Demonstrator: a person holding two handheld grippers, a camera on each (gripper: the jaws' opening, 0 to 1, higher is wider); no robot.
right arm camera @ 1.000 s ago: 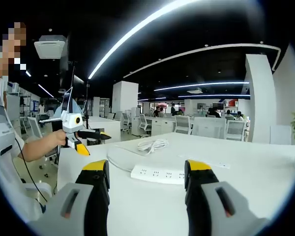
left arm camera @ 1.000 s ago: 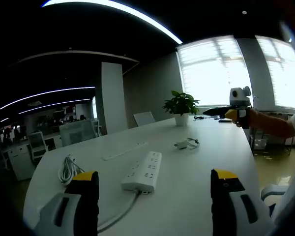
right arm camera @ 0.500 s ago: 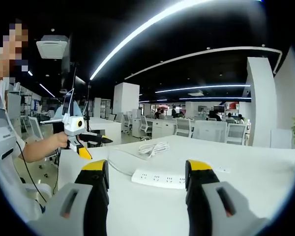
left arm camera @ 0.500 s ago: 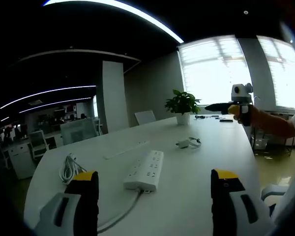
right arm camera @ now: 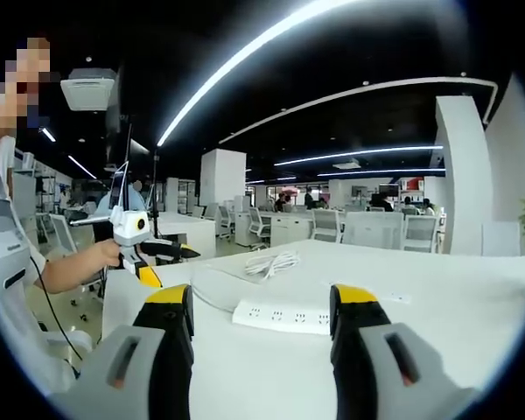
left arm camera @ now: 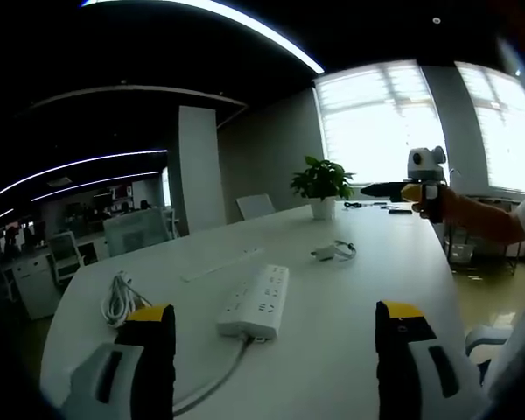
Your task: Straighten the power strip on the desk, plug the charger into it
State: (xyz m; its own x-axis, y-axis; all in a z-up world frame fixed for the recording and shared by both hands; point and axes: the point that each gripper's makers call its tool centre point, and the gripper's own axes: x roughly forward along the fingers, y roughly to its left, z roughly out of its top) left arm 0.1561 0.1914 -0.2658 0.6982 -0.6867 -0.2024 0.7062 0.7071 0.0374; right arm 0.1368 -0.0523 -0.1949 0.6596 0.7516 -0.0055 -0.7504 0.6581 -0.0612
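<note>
A white power strip (left arm camera: pixel 255 304) lies at an angle on the white desk (left arm camera: pixel 350 306), its cable running toward the near edge. In the right gripper view the power strip (right arm camera: pixel 284 316) lies just beyond my jaws. A white charger with its cord (left arm camera: pixel 331 253) rests farther along the desk. My left gripper (left arm camera: pixel 271 328) is open above the near desk edge, holding nothing. The right gripper (right arm camera: pixel 261 306) is open too, held over the desk. The left gripper (right arm camera: pixel 153 249) is seen held up at the left of the right gripper view, and the right gripper (left arm camera: pixel 402 190) is raised at the right of the left gripper view.
A coiled white cable (left arm camera: pixel 120 299) lies at the desk's left; the same coil (right arm camera: pixel 271 261) sits behind the strip. A flat white bar (left arm camera: pixel 220 266) lies mid-desk. A potted plant (left arm camera: pixel 322 186) stands at the far end. Office chairs and desks fill the background.
Both views shifted only slightly with small hand movements. The power strip and charger have not moved, and both grippers stay open.
</note>
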